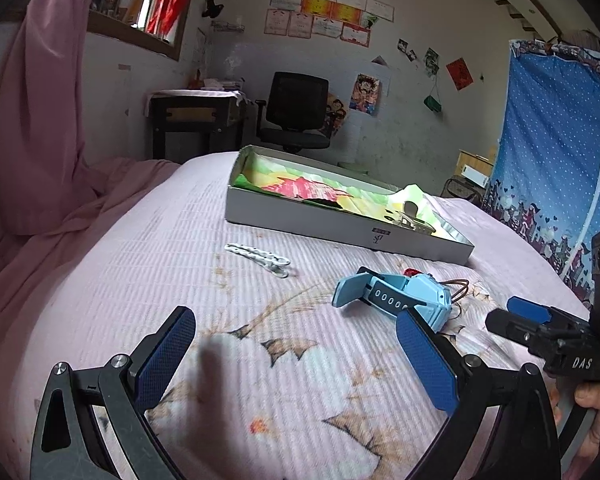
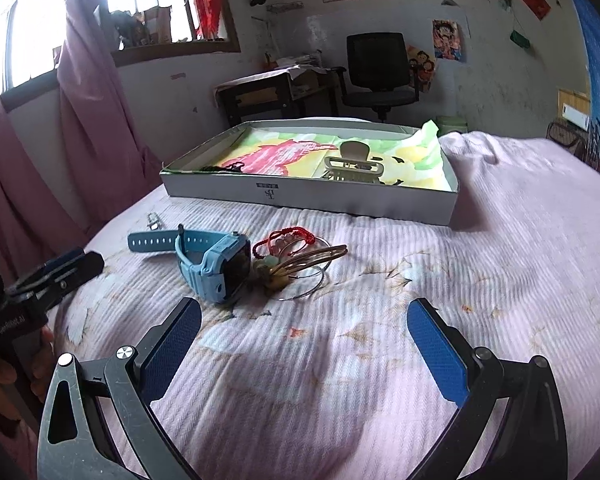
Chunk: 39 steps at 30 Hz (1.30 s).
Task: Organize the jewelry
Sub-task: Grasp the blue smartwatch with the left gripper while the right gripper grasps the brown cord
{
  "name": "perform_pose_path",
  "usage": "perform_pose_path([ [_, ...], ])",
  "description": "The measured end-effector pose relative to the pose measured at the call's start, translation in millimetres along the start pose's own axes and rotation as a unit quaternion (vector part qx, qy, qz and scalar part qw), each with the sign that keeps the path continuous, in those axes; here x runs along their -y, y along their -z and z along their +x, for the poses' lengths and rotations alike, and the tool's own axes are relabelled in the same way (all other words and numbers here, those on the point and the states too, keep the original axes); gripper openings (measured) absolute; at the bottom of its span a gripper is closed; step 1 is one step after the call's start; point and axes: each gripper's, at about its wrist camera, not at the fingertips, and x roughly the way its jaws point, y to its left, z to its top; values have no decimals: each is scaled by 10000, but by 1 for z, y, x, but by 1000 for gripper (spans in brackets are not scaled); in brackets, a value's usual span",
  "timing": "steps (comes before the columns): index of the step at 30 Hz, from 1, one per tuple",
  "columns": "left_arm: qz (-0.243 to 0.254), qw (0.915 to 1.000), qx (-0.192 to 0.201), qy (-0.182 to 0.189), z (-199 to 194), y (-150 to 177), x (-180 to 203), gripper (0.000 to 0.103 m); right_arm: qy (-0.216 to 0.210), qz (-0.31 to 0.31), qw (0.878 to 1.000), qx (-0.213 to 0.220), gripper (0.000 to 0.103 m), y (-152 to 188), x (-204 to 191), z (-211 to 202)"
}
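Two grippers over the pink quilted bed [image 2: 500, 208], nothing held: left gripper [image 1: 296, 356] with fingers [image 1: 168, 356] spread wide, right gripper [image 2: 304, 352] likewise wide apart. Just beyond, toward the middle of the bed, a light blue plastic smartwatch [image 2: 212, 264] on its side, rubbery strap splayed flat toward the left edge. Touching it on the right, a tangle of thin wire bangles [image 2: 312, 268], a red braided cord bracelet [image 2: 288, 238] and some small beads. Off to the left, alone, a white slim hair clip [image 1: 260, 258]. Farthest, near the far edge of the bed, a shallow white cardboard box [image 2: 308, 196] lined with colourful paper, a beige claw clip [image 2: 352, 164] already inside.

Probably light, all of it. Watch body rigid and best pinched across the case; strap floppy, likely to dangle. Bangles thin, springy, prone to slipping and dragging the cord along; better grasped where several wires bunch together.
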Motion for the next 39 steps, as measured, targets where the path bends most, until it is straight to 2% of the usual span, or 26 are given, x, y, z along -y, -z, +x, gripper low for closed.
perform_pose_path([
  [4,4,9997,-6,236,7,-4,3,99,-124,258,9996,16,100,-4,7,4],
  [8,-17,9989,-112,451,16,-8,5,86,-162,283,9995,7,75,-8,6,10],
  [12,-80,9973,-307,661,29,-8,5,70,-215,303,9993,-46,67,-11,2,20],
  [19,-192,9942,-449,963,41,-11,4,48,-253,296,9991,-159,60,-15,-4,35],
  [21,-206,9934,-483,1019,44,-11,5,38,-264,330,9989,-201,58,-15,-3,39],
  [23,-219,9926,-511,1081,47,-12,6,31,-280,406,9986,-209,51,-16,-1,42],
  [25,-227,9918,-544,1136,50,-12,7,24,-327,493,9981,-175,49,-18,3,44],
  [27,-220,9912,-558,1179,52,-12,8,12,-370,550,9977,-169,45,-19,4,47],
  [29,-189,9914,-516,1191,50,-12,9,10,-386,575,9974,-170,31,-20,5,49],
  [30,-169,9916,-492,1183,49,-12,10,9,-401,585,9973,-176,28,-20,4,50],
  [32,-139,9924,-449,1141,46,-11,11,9,-442,586,9971,-174,17,-19,4,51],
  [35,-119,9932,-350,1105,41,-9,12,8,-513,543,9971,-136,8,-17,3,51],
  [39,-81,9939,-244,1077,36,-8,13,4,-553,473,9973,-64,3,-15,1,48],
])
